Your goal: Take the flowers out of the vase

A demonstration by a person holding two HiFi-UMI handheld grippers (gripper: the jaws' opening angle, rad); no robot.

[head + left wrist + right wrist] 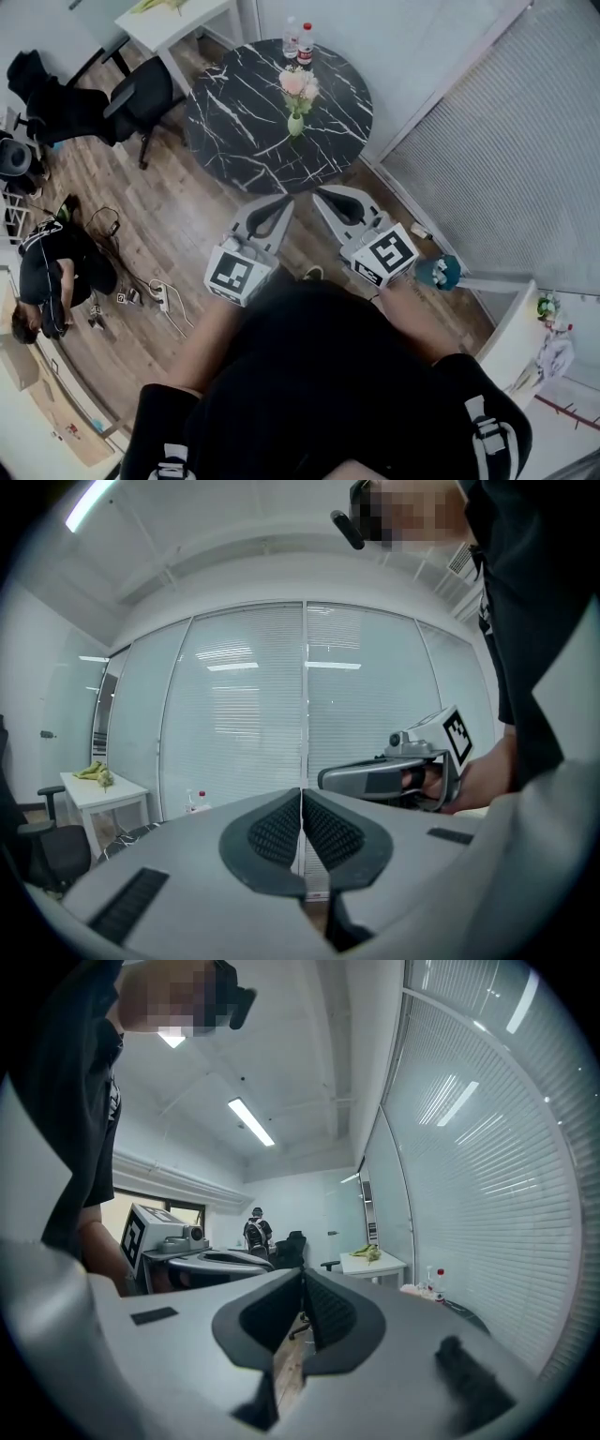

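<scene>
At frame centre, left hand-held gripper and right hand-held gripper are pressed together, empty; likely approach step, next spreading round the flowers.

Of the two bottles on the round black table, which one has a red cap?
The right-hand bottle in the head view: its cap is red. The other bottle, just left of it, has a pale cap.
</scene>
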